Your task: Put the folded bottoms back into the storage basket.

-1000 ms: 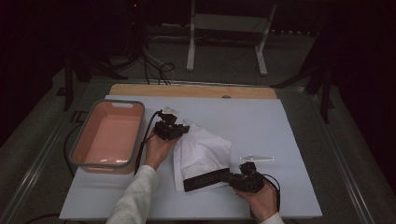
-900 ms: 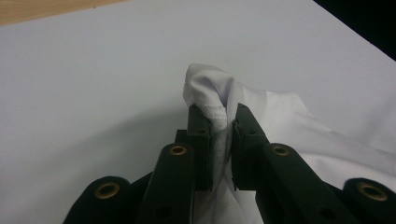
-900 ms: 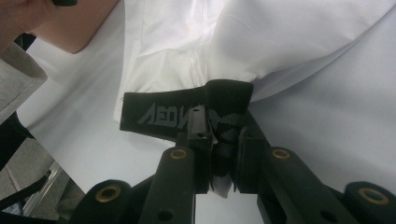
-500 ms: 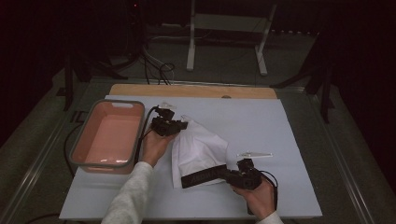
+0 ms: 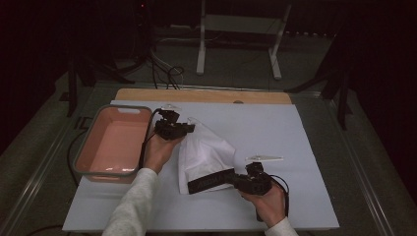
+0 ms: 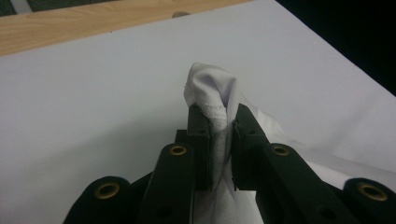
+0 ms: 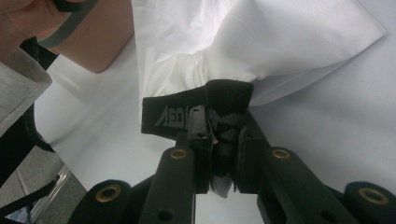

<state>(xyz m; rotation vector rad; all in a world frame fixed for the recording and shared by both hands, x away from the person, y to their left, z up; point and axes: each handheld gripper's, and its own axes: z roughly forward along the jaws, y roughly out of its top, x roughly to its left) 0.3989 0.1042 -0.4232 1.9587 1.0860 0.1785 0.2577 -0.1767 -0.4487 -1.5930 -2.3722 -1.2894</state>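
A: From the high view, what's on the desk (image 5: 305,147)?

B: A white garment (image 5: 204,152) beside a pink tub (image 5: 110,142). The left hand-held gripper (image 5: 189,129) has its far corner, the right hand-held gripper (image 5: 209,183) its black waistband (image 5: 211,181).

A: Left gripper view?

B: The 2 jaws are clamped on a bunched white fold (image 6: 212,93), raised off the desk.

A: Right gripper view?

B: Jaws pinched tight on the waistband (image 7: 196,112), cloth spreading beyond.
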